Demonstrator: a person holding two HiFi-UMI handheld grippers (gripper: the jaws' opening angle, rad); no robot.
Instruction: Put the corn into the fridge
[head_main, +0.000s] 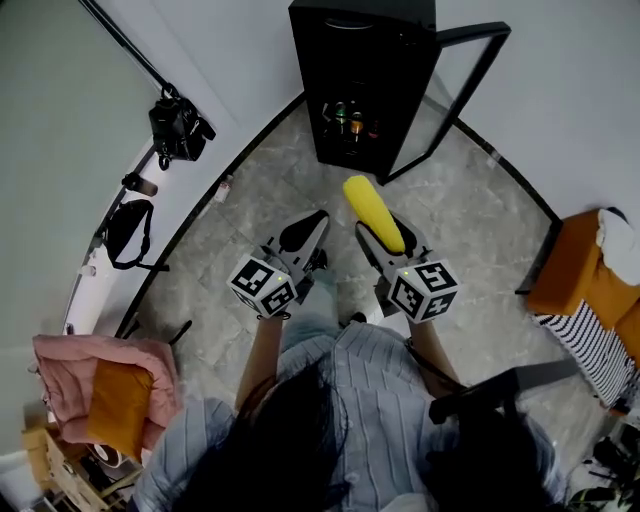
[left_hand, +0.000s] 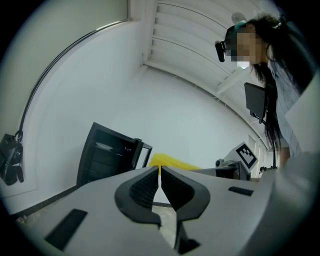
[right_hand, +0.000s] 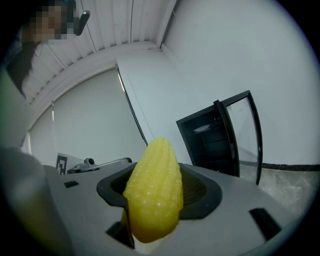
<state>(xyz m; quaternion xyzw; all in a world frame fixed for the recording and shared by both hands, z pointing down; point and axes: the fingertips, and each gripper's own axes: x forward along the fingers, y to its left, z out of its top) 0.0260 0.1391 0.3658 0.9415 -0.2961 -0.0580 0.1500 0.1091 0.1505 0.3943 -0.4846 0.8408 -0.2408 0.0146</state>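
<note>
Right tongs (right_hand: 159, 192) are clamped on the corn (right_hand: 152, 190) near its thick end, w/ most of the cob sticking out past the tips and pointing toward the fridge (head_main: 360, 80). Left tongs (left_hand: 160, 186) are closed to a hairline slit w/ nothing in them, held just beside the right pair. Corn is in the air over the floor (head_main: 250, 200), well short of the fridge, whose glass door (head_main: 455, 85) stands open to the right. Main risk, IMO: the cob looks smooth and tapered and is held at one end only, so a jolt or tilt on the way in could make it swivel in the grip or slide out fwd and drop to the floor. Second: the fridge is low and its opening narrow, so the person prob. has to stoop and reach. The long overhang could then knock the door edge or the frame, which would lever the cob loose. Third: the shelf seen from the head view has drinks (head_main: 350, 122) on it, so pushing the corn in there could tip them. Can't tell if other shelves are free, interior too dark. Also, releasing before the cob rests on a shelf would let it roll back out, esp. if laid pointing at the opening. Left tongs are free to steady the door if it swings.
</note>
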